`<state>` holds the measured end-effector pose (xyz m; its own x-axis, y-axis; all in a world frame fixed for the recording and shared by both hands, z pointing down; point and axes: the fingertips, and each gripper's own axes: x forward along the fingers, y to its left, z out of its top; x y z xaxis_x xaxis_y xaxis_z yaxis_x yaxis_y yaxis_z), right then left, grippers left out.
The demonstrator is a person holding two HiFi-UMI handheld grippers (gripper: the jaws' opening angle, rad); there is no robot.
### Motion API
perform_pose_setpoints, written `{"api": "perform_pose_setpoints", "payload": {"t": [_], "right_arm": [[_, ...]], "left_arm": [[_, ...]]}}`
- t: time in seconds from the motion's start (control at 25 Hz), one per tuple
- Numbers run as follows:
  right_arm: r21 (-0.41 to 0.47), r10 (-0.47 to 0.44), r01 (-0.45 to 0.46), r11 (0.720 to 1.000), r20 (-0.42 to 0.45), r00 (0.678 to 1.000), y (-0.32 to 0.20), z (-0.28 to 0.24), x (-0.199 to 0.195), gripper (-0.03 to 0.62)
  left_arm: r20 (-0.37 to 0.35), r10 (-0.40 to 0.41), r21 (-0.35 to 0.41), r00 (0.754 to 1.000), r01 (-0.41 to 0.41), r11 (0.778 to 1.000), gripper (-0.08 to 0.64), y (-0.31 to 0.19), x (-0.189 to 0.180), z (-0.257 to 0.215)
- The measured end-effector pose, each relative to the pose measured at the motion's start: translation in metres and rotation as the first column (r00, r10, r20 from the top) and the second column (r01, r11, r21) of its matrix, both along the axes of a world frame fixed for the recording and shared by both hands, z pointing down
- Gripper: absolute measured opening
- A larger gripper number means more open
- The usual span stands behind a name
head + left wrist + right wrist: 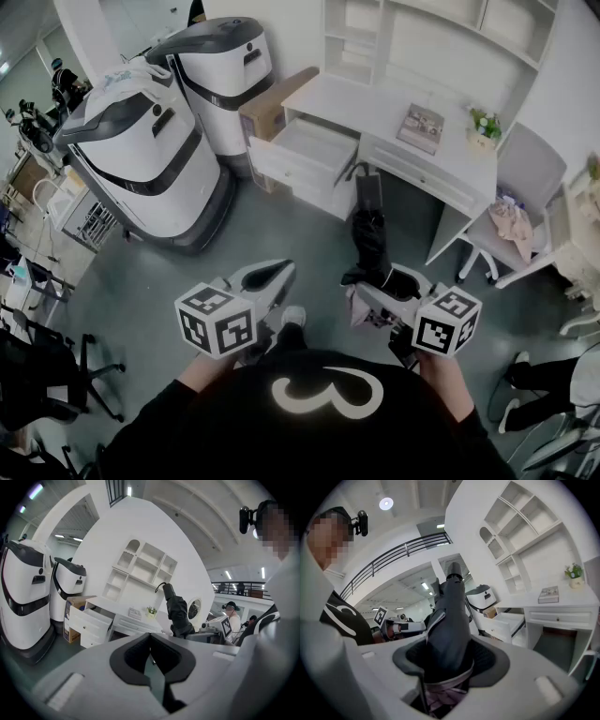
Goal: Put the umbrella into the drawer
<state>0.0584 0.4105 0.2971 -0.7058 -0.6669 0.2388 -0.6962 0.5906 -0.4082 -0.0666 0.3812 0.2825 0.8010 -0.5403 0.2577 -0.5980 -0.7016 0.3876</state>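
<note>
A folded black umbrella (370,239) sticks forward out of my right gripper (389,281), whose jaws are shut around its lower end, with pale strap folds bunched in the throat. In the right gripper view the umbrella (452,620) rises straight up from the gripper (450,663). The open white drawer (314,145) of the desk lies ahead, just left of the umbrella's tip and apart from it; it shows too in the right gripper view (506,620). My left gripper (281,272) hovers beside the right one, its jaws shut with nothing in them (150,641).
Two tall white and grey machines (150,159) stand left of the drawer, a cardboard box (272,103) behind it. The desk (375,103) carries a book (420,127) and a small plant (485,125). A chair (516,206) stands at the right, black office chairs (47,375) at the left.
</note>
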Motion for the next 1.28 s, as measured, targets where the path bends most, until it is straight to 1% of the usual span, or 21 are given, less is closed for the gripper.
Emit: {"api": "perform_pose_setpoints", "payload": {"t": [0.24, 0.4, 0.76, 1.28], "right_arm": [[0.016, 0.017, -0.017, 1.0, -0.001, 1.0, 0.005, -0.008, 0.004, 0.232], [0.02, 0.023, -0.023, 1.0, 0.0, 1.0, 0.003, -0.01, 0.005, 0.232], [-0.012, 0.038, -0.038, 0.999, 0.0, 0.999, -0.011, 0.001, 0.009, 0.233], [-0.03, 0.045, -0.046, 0.998, -0.017, 0.999, -0.081, 0.014, 0.017, 0.233]], "left_arm": [[0.003, 0.013, 0.008, 1.0, -0.013, 1.0, 0.009, 0.008, 0.003, -0.004], [0.005, 0.019, 0.017, 1.0, -0.019, 1.0, 0.009, 0.004, 0.004, -0.009], [-0.003, 0.031, 0.022, 1.0, -0.031, 0.999, 0.009, -0.011, 0.004, -0.005], [-0.012, 0.033, -0.004, 0.999, -0.033, 0.999, 0.009, -0.084, 0.008, 0.011]]}}
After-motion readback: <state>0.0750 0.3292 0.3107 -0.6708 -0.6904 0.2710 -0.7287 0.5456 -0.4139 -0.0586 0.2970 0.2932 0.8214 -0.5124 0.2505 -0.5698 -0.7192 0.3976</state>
